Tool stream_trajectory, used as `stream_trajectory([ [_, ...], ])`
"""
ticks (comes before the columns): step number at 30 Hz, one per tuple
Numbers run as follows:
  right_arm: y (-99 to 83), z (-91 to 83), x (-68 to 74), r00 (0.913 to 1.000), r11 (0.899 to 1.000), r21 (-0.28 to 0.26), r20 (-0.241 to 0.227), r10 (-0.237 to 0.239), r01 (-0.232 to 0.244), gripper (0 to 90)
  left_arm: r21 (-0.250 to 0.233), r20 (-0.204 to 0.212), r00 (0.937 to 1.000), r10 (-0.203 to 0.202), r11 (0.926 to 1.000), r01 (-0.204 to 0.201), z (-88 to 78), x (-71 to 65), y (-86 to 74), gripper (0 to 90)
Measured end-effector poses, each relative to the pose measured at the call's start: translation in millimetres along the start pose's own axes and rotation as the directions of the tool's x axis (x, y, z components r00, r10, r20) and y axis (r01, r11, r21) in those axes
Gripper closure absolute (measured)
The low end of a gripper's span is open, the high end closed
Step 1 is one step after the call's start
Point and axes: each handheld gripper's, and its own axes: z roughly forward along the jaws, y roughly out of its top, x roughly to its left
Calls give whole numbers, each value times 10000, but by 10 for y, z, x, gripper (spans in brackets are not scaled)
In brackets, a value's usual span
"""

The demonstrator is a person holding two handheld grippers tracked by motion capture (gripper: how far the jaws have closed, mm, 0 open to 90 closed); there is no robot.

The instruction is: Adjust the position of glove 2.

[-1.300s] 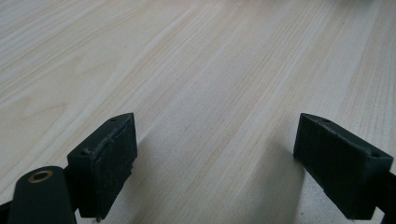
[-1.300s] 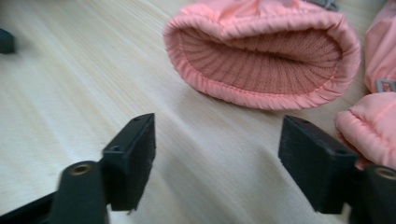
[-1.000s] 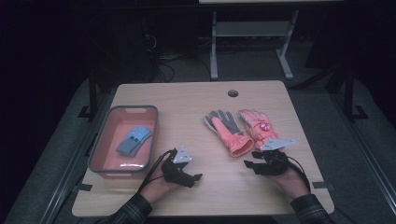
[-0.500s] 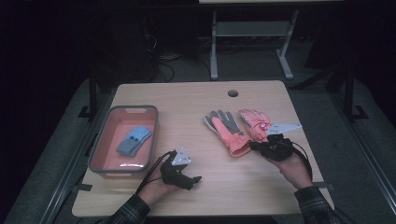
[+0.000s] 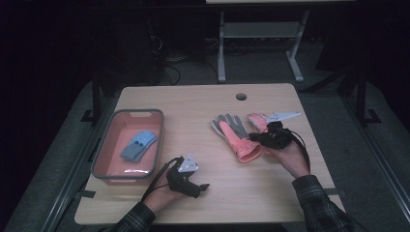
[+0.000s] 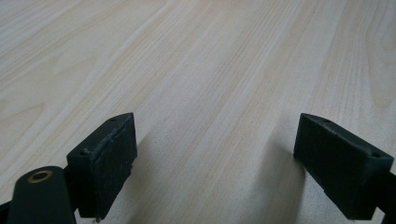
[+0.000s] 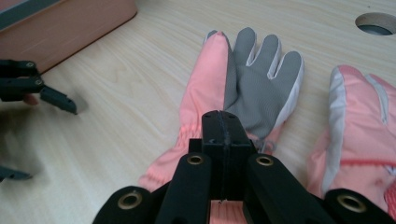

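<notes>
— The right gripper (image 5: 267, 138) hangs over the cuff of the near glove (image 7: 236, 88), jaws pressed flat together, with nothing between them that I can see. The left gripper (image 5: 196, 186) rests low over bare table (image 6: 210, 70), spread wide and empty.

— What would you worry about?

— With the jaws closed like that, it can't take the cuff; it would only push the fabric along. And the second glove (image 7: 362, 135) lies just beside it, so a wide bite might catch both.

— What are they made of?

— Padded salmon-pink cloth, gathered at the wrist, with a grey dimpled palm that looks grippy. Soft stuff; I'd expect it to fold and droop when lifted. The table is pale, smooth wood grain with a round hole (image 5: 241, 96) near the far edge. The pink tray (image 5: 103, 146) at the left is rigid, grey-rimmed, and holds something folded and blue (image 5: 139, 145).
</notes>
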Motion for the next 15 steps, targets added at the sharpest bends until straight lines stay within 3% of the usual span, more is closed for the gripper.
stream_trajectory([
  [15, 147, 462, -106, 9995, 9949, 1002, 294, 122, -151, 898, 47, -11, 10000, 58, 10000, -58, -3, 5, 0, 125],
])
